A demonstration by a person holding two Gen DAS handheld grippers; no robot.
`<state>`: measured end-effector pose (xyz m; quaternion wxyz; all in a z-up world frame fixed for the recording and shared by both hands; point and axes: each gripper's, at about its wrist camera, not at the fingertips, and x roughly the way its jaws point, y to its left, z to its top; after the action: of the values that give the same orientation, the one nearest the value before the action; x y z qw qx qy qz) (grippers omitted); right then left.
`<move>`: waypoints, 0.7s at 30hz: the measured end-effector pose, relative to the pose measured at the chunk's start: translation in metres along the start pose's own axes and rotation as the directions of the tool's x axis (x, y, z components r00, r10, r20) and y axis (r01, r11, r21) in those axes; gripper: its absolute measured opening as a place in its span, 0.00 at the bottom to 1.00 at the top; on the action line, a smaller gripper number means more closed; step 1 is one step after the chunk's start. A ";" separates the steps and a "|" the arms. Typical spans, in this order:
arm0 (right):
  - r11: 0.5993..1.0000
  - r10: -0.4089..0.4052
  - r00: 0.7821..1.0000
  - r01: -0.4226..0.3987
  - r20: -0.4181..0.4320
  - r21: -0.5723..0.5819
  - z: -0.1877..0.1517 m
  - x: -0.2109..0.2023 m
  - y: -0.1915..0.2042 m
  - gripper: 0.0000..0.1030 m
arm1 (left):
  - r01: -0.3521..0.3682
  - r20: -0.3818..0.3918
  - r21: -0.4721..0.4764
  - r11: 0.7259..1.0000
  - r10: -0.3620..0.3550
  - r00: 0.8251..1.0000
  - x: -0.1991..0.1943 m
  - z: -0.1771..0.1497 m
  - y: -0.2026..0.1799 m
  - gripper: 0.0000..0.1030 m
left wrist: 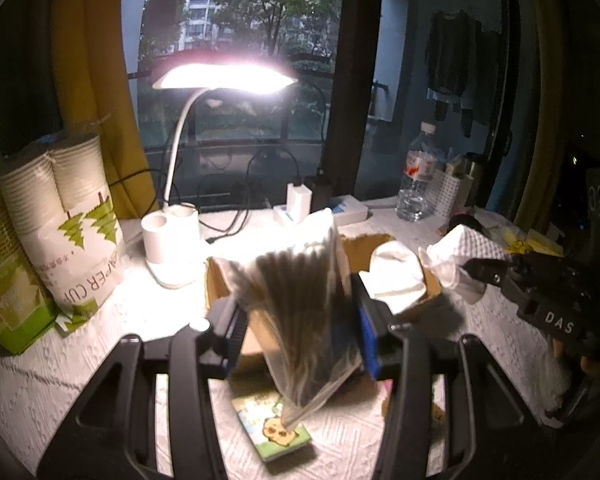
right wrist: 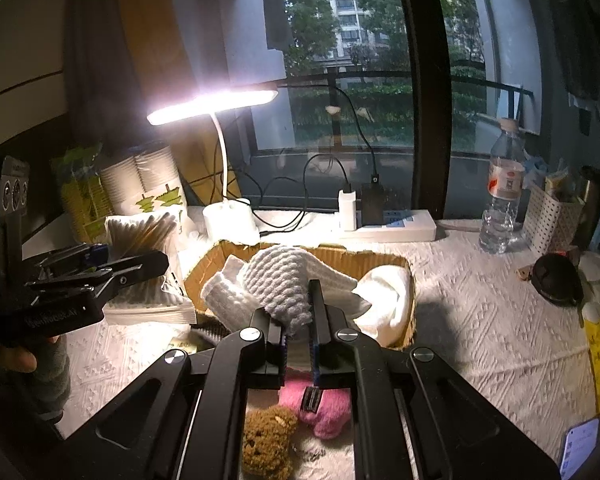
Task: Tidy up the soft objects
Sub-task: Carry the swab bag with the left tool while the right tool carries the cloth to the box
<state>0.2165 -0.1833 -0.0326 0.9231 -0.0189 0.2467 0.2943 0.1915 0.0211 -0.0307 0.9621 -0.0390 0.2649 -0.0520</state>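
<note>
Left gripper (left wrist: 296, 312) pinches a clear bag of cotton swabs (left wrist: 300, 280), probably light and crinkly, slippery at its film; right gripper (right wrist: 298, 332) nips a limp grey knitted cloth (right wrist: 276, 280) by its bunched fold, both above the cardboard box (right wrist: 404, 276)

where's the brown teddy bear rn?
Right wrist view, bottom centre: the brown teddy bear lies on the tablecloth under the right tongs, touching the pink plush.

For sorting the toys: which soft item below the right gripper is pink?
The pink plush, lying right of the brown teddy bear; the bear is brown.
</note>
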 end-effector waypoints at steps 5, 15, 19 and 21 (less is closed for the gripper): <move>1.000 0.006 1.000 -0.006 0.002 -0.006 0.005 0.011 0.001 0.09 | 0.003 0.014 0.004 1.000 -0.003 1.000 0.009 0.006 0.004 0.46; 1.000 0.001 1.000 -0.002 0.027 0.008 0.012 0.030 -0.002 0.09 | 0.001 0.046 0.002 1.000 -0.001 0.999 0.027 0.015 0.012 0.46; 1.000 0.001 1.000 -0.002 0.029 0.024 0.015 0.042 -0.006 0.09 | 0.003 0.045 -0.009 1.000 -0.003 0.999 0.038 0.014 0.017 0.46; 1.000 0.003 1.000 -0.004 0.028 0.027 0.016 0.047 -0.007 0.09 | 0.006 0.049 -0.012 1.000 -0.005 0.999 0.042 0.013 0.018 0.46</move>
<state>0.2609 -0.1605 -0.0411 0.9263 -0.0017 0.2376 0.2926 0.2356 0.0346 -0.0423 0.9679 -0.0466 0.2416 -0.0521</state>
